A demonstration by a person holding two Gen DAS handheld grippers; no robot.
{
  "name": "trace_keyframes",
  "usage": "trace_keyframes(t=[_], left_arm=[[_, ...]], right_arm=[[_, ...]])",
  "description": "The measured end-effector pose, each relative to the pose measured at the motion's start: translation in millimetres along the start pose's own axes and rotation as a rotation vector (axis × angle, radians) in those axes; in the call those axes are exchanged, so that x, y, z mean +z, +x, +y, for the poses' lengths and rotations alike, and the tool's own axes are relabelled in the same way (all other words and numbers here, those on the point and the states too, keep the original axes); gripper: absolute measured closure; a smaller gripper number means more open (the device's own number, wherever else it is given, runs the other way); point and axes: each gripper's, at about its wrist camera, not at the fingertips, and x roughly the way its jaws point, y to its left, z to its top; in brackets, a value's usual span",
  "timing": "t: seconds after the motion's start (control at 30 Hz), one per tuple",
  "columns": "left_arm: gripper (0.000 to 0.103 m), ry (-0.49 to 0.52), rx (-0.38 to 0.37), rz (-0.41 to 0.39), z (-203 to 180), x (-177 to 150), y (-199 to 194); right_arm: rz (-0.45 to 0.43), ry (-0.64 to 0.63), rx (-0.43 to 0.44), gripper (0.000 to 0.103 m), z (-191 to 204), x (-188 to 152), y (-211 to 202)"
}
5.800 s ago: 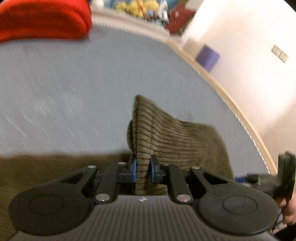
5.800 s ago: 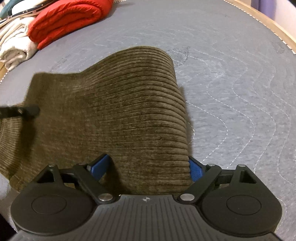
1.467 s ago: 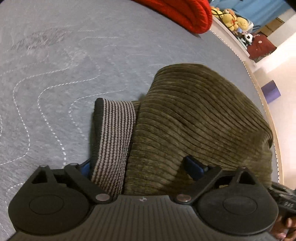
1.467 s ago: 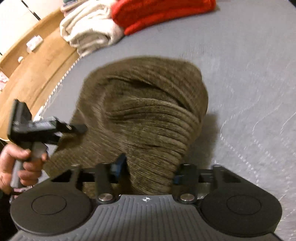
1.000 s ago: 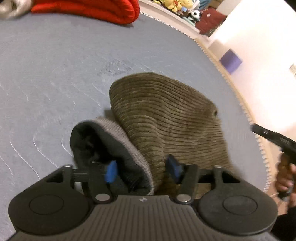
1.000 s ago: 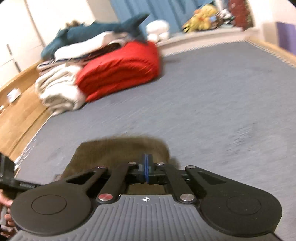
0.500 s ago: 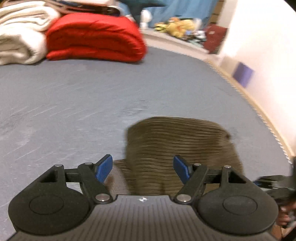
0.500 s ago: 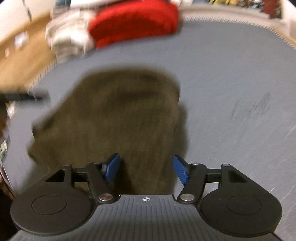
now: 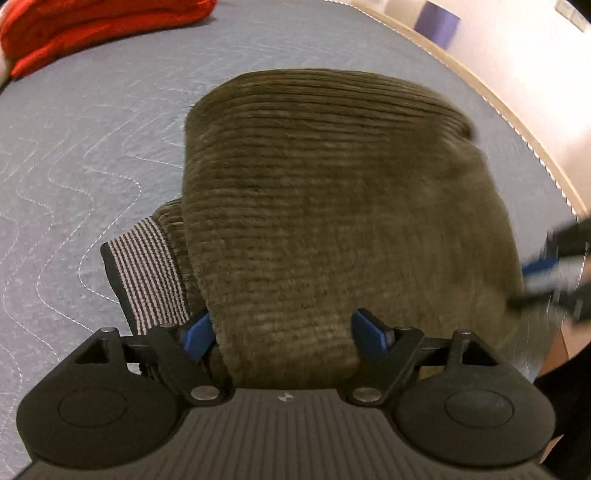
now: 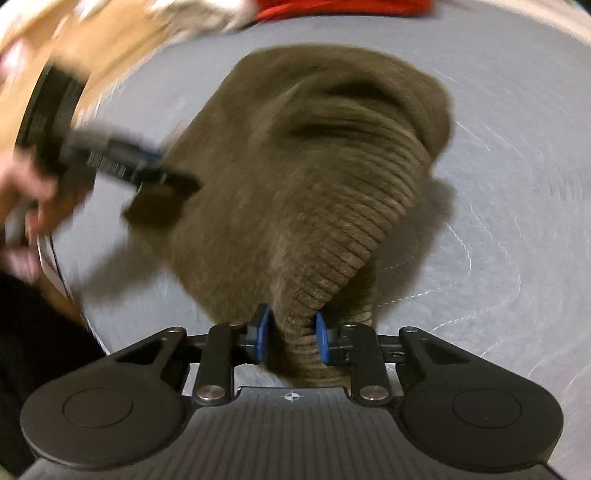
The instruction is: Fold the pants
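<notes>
The olive corduroy pants lie folded in a thick bundle on the grey quilted bed. A striped lining flap sticks out at the bundle's left. My left gripper is open, its blue pads on either side of the near edge of the bundle. My right gripper is shut on a bunched fold of the pants at their near edge. The left gripper also shows blurred in the right wrist view, over the pants' left side.
A red folded blanket lies at the far end of the bed. The bed's wooden edge runs along the right, with a purple bin and a white wall beyond. A wooden floor lies left of the bed.
My right gripper has closed on a fold of the pants; half a second ago it was open. My left gripper has dropped low over the bundle and stays open.
</notes>
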Motion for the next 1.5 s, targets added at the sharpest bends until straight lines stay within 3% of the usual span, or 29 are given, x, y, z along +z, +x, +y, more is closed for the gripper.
trace_keyframes(t=[0.07, 0.17, 0.23, 0.3, 0.43, 0.5, 0.57, 0.6, 0.7, 0.83, 0.87, 0.93, 1.0, 1.03, 1.1, 1.2, 1.27, 1.33, 1.37, 1.43, 1.5], left_arm=[[0.019, -0.001, -0.011, -0.004, 0, -1, -1], [0.019, 0.039, 0.008, 0.006, -3, -3, 1], [0.019, 0.061, 0.020, 0.010, -4, -2, 3], [0.023, 0.077, 0.024, 0.010, -7, -4, 1], [0.038, 0.142, 0.035, 0.017, -14, -9, -2], [0.043, 0.181, 0.044, 0.023, -21, -11, 0], [0.045, 0.194, 0.042, 0.026, -20, -15, -2], [0.046, 0.200, 0.040, 0.027, -20, -17, -2], [0.048, 0.201, 0.027, 0.032, -17, -17, -2], [0.048, 0.204, 0.014, 0.035, -16, -14, 1], [0.048, 0.202, 0.010, 0.037, -15, -12, 2], [0.048, 0.200, 0.007, 0.043, -15, -12, 0], [0.048, 0.194, -0.001, 0.047, -9, -9, -1], [0.048, 0.183, -0.014, 0.049, -7, -7, -4], [0.047, 0.164, -0.046, 0.031, 1, -1, -16], [0.044, 0.064, -0.087, -0.075, 20, 16, -36], [0.037, -0.057, -0.130, -0.186, 40, 28, -51], [0.033, -0.201, -0.172, -0.272, 60, 39, -54], [0.033, -0.260, -0.180, -0.294, 68, 44, -51], [0.027, -0.366, -0.190, -0.319, 82, 56, -38], [0.021, -0.464, -0.211, -0.309, 96, 66, -18]], right_arm=[[-0.068, 0.094, 0.016, 0.068, -22, 7, -17], [-0.270, 0.297, 0.009, 0.048, -72, 18, -51], [-0.363, 0.469, 0.018, 0.047, -104, 24, -58], [-0.386, 0.621, 0.068, 0.046, -132, 28, -46], [-0.303, 0.786, 0.160, 0.044, -161, 34, 4], [-0.288, 0.832, 0.207, 0.035, -167, 38, 22], [-0.293, 0.863, 0.255, 0.036, -167, 43, 31], [-0.310, 0.878, 0.272, 0.046, -170, 48, 34], [-0.352, 0.846, 0.252, 0.059, -161, 65, 38], [-0.422, 0.802, 0.199, 0.066, -153, 88, 43], [-0.451, 0.753, 0.157, 0.068, -147, 94, 43], [-0.519, 0.508, 0.011, 0.071, -121, 107, 39], [-0.527, 0.316, -0.110, 0.073, -97, 118, 42], [-0.500, 0.337, -0.117, 0.073, -100, 119, 44], [-0.437, 0.518, -0.059, 0.069, -123, 114, 40], [-0.391, 0.692, -0.047, 0.063, -146, 96, 27], [-0.413, 0.676, -0.160, 0.061, -141, 90, 12], [-0.447, 0.625, -0.348, 0.058, -133, 79, -6], [-0.465, 0.615, -0.374, 0.056, -131, 74, -13], [-0.473, 0.625, -0.289, 0.055, -133, 60, -27], [-0.443, 0.598, -0.134, 0.047, -127, 51, -29]])
